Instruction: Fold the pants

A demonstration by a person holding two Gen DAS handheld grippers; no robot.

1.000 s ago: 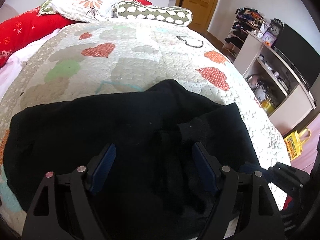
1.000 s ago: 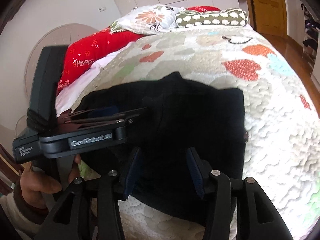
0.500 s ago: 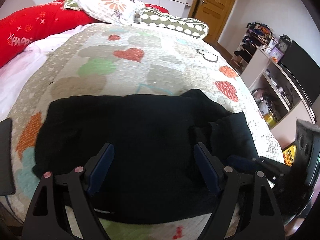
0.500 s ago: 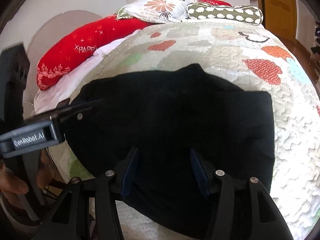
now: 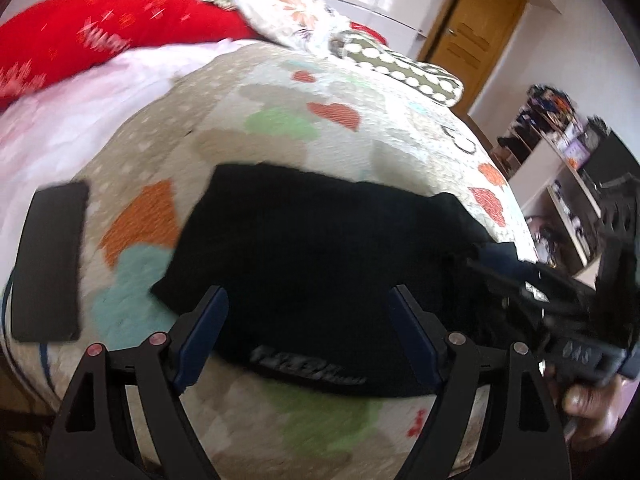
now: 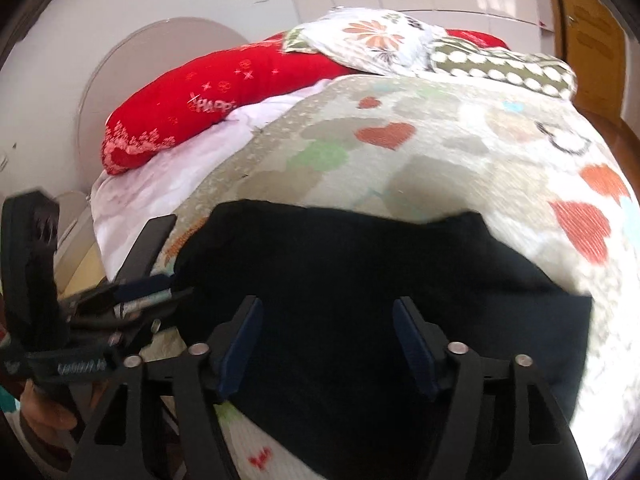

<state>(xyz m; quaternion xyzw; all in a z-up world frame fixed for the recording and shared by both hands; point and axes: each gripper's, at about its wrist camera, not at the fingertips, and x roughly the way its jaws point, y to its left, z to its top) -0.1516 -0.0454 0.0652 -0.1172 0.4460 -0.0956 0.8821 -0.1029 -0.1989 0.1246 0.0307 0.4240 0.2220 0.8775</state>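
Note:
The black pants (image 5: 320,256) lie folded in a flat block near the front edge of the quilted bed (image 5: 312,128). They also show in the right wrist view (image 6: 380,280). My left gripper (image 5: 308,320) is open and empty above the pants' near edge. My right gripper (image 6: 328,332) is open and empty over the pants. The right gripper's body shows at the right of the left wrist view (image 5: 560,304), and the left gripper's body at the left of the right wrist view (image 6: 80,320).
A red bolster (image 6: 208,96), a floral pillow (image 6: 368,44) and a dotted pillow (image 6: 504,68) lie at the head of the bed. A black flat object (image 5: 52,260) lies at the bed's left edge. Shelves (image 5: 560,168) and a wooden door (image 5: 472,32) stand at the right.
Both grippers have pulled back and apart from the pants; the right gripper's jaws have widened. The left view has swung left, so the pants sit farther away.

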